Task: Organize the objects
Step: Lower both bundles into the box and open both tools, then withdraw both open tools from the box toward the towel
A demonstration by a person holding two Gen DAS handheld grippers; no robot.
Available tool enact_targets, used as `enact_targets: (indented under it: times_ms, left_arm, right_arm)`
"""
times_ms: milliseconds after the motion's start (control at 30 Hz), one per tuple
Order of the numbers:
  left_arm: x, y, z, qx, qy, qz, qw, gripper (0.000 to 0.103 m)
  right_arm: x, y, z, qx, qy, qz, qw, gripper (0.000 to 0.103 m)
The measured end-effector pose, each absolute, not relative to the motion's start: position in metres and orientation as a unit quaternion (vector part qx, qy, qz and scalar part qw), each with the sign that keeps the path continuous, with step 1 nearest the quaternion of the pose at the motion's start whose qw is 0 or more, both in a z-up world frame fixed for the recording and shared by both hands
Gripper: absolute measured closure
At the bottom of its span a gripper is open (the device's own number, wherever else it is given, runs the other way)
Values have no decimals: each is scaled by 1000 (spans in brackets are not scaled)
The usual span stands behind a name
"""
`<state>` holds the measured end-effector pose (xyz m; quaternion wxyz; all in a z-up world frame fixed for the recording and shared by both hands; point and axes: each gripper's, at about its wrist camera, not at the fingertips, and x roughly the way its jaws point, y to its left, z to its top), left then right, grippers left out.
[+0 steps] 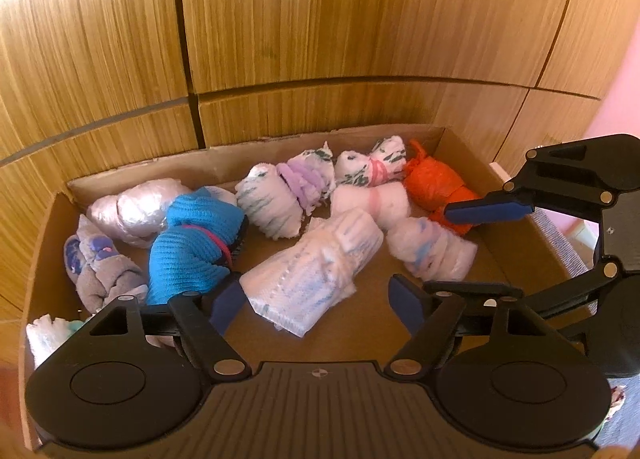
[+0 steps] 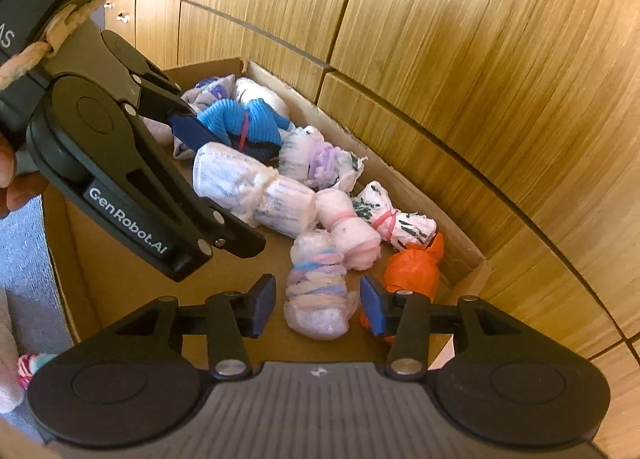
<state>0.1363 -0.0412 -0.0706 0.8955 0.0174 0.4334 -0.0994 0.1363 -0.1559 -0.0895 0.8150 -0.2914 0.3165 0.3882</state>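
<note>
Left wrist view: my left gripper point(image 1: 320, 299) stands wide open, pads clear of the white sock bundle point(image 1: 316, 279) lying between them on the cardboard box point(image 1: 520, 259) floor. Right wrist view: my right gripper point(image 2: 318, 309) is partly open around the pink-and-blue sock bundle point(image 2: 318, 299), not pressing it.
</note>
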Motion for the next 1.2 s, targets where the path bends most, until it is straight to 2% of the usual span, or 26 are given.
enact_targets:
  times_ms: [400,733,1200]
  left_arm:
    - [130,-45,-57,12,427,-88,900,17]
    - [122,-42,-46,-6,421,-78,904,13]
    - [90,-26,-23,-33,396,-71,915,7]
  right_arm:
    - [126,-158,-81,-286,315,368,827,51]
    - [116,-164,-69,-260,311,345,847,33]
    - [94,-178,-50,-215,309,304,875,27]
